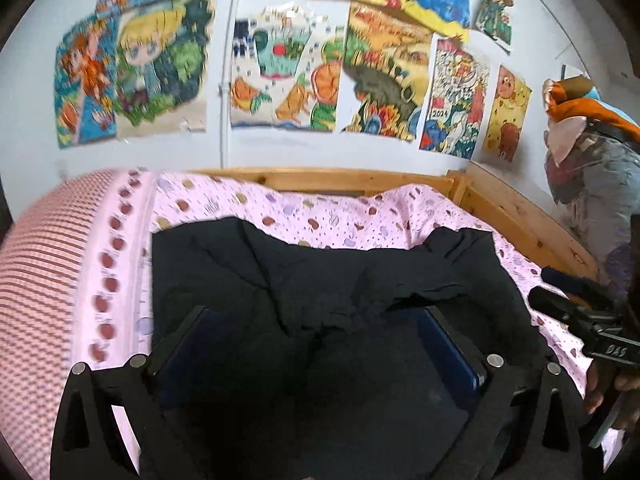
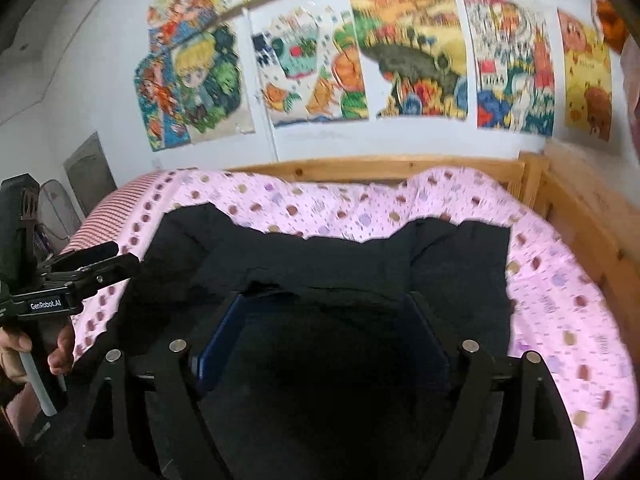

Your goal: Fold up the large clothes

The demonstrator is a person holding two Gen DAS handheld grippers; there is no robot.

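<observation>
A large black garment [image 1: 320,272] lies spread on the pink patterned bedsheet [image 1: 340,220], its far edge uneven and rumpled. In the left wrist view my left gripper [image 1: 316,320] hovers over it, jaws wide open, blue pads [image 1: 448,340] bare; a crumpled fold edge lies by the right fingertip. In the right wrist view my right gripper [image 2: 328,300] is open above the same garment [image 2: 360,264], a ragged fold by its left fingertip. Each gripper also shows in the other's view: the right gripper [image 1: 580,312] at the right edge, the left gripper [image 2: 84,272] at the left edge, each held by a hand.
A wooden bed frame [image 1: 520,216] borders the sheet at the back and right. A red-striped cushion [image 1: 36,280] sits at the left. Coloured drawings [image 1: 288,68] cover the wall. Hanging clothes [image 1: 592,152] stand at the right, and a fan [image 2: 56,208] at the far left.
</observation>
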